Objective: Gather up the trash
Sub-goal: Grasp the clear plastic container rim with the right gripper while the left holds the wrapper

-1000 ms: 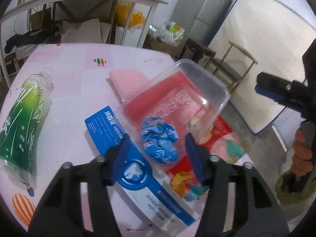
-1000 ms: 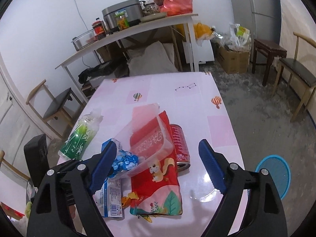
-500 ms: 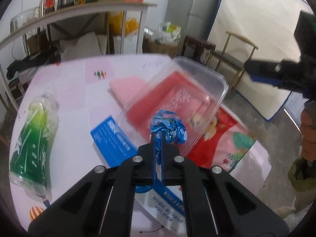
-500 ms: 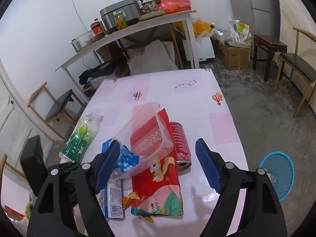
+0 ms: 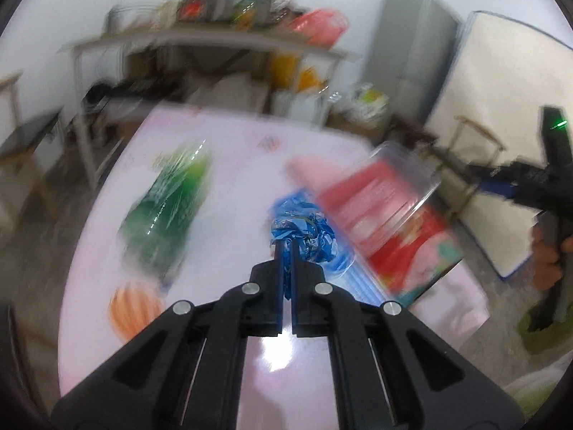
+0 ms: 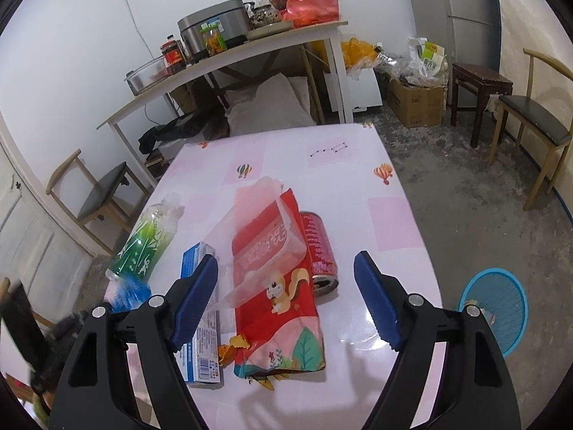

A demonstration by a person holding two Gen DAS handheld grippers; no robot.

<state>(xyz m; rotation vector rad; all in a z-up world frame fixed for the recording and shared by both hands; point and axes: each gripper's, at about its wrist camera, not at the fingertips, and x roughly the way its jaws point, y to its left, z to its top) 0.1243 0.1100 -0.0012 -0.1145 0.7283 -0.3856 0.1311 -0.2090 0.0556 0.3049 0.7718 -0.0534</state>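
**Blue wrapper pinched, rest of the trash waiting**

While your left gripper [image 5: 285,251] is pressed together on the crumpled blue wrapper [image 5: 304,233], that wrapper sits clamped at the fingertips above the pink counter [image 5: 232,186], clear of the other litter. Only a corner of the foil lies between the pads, so the bulk of the ball hangs out ahead of them; a light, springy wad like this seems safe to carry that way, though a sharp swing could shake it loose.

Your right gripper [image 6: 286,294] hangs spread wide over the pile with nothing between its fingers, probably poised for the next piece. Directly under it lie the clear plastic tray [image 6: 265,247], tilted on top of the red snack bag [image 6: 283,308], with the red can [image 6: 318,251] on its side touching the bag's right edge and the blue-and-white box [image 6: 200,315] just beside the bag on the left. The green bottle [image 6: 147,243] lies farther left, apart from the heap.

For a bin, the blue basket [image 6: 494,315] on the floor to the right of the counter looks the likely target. Your right gripper and the stacked tray stand between the wrapper and that basket, so carry it over or around them.
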